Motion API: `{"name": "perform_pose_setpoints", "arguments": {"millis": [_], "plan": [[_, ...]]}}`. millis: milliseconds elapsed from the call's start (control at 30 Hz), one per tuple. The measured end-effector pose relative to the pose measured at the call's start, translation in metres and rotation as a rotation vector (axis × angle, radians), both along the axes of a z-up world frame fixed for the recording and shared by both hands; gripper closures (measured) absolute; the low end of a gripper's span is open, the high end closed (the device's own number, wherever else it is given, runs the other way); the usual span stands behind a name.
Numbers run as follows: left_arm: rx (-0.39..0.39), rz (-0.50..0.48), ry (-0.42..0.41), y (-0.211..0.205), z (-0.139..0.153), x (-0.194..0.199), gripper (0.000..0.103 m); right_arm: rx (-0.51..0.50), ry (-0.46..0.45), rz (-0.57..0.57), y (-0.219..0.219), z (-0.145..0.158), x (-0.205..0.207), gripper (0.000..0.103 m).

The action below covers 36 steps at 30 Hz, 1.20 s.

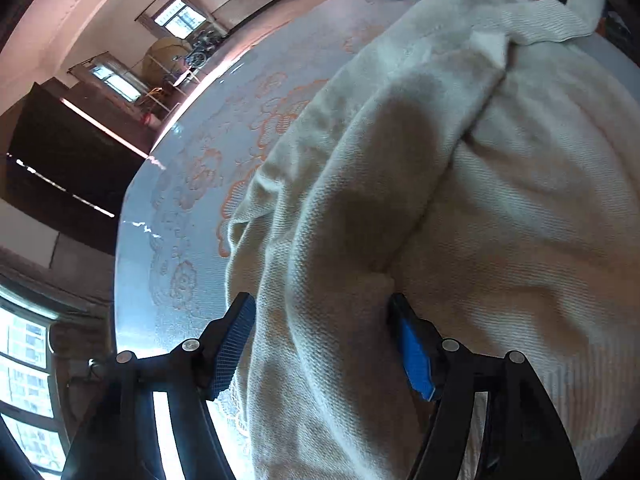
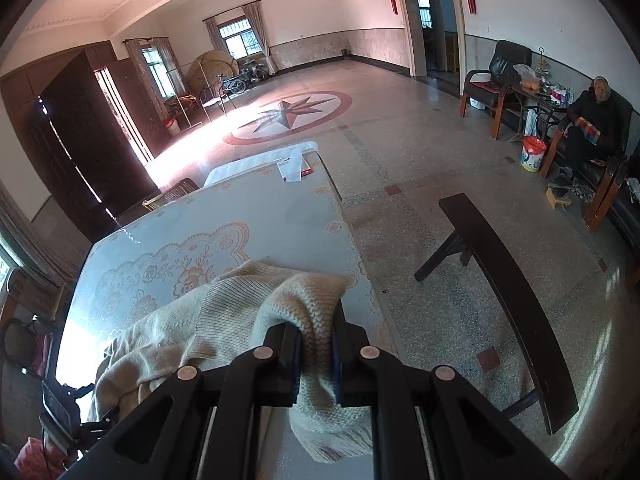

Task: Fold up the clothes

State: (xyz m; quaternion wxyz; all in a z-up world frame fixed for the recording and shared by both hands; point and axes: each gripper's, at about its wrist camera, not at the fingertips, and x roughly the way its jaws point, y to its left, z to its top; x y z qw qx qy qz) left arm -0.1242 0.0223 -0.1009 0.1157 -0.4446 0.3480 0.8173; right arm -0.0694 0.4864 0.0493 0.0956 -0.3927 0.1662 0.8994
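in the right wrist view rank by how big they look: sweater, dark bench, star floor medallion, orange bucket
1. sweater, though nearness to the camera inflates it
2. dark bench
3. star floor medallion
4. orange bucket

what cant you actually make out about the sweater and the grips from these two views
- Left wrist view: the sweater fills the frame, so its full shape and sleeves are hidden; the left gripper straddles a fold, pads apart, grip unclear.
- Right wrist view: the right gripper clamps a knit edge; which part cannot be told. The table beneath is covered.
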Motion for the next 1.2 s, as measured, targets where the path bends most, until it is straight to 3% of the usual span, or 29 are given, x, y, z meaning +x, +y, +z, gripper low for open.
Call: {"name": "perform_pose_setpoints", "arguments": {"millis": [33,67,100,133,300,433,767,867,967,1133,1200], "plan": [[0.024,0.001,-0.008,-0.003,-0.002,-0.004,0.038,-0.003,0.000,-0.002,0.000,-0.001,0.003,0.093],[0.072,-0.004,-0.021,-0.007,0.001,-0.006,0.048,-0.006,0.001,-0.006,0.001,-0.002,0.005,0.093],[0.094,0.012,-0.052,-0.011,0.001,-0.012,0.090,-0.009,0.002,-0.013,0.002,-0.003,0.008,0.093],[0.145,0.044,-0.057,-0.019,0.009,-0.017,0.093,-0.013,0.004,-0.020,0.004,-0.004,0.011,0.093],[0.425,0.208,-0.017,-0.073,0.066,-0.040,0.094,-0.043,0.026,-0.051,0.009,-0.008,0.027,0.093],[0.546,0.278,0.069,-0.122,0.115,-0.031,0.094,-0.075,0.043,-0.072,0.012,-0.012,0.043,0.093],[0.601,0.380,0.034,-0.249,0.159,0.093,0.093,-0.152,0.018,-0.107,0.011,-0.023,0.110,0.093],[0.677,0.447,0.011,-0.282,0.174,0.101,0.093,-0.148,0.011,-0.114,0.018,-0.015,0.104,0.093],[0.721,0.478,0.028,-0.304,0.191,0.078,0.093,-0.135,0.009,-0.087,0.021,-0.003,0.067,0.093],[0.727,0.500,0.071,-0.317,0.212,-0.011,0.093,-0.114,0.060,-0.056,0.018,0.032,-0.025,0.093],[0.695,0.533,0.131,-0.321,0.214,-0.052,0.088,-0.073,0.090,-0.084,0.015,0.044,-0.062,0.093]]}}
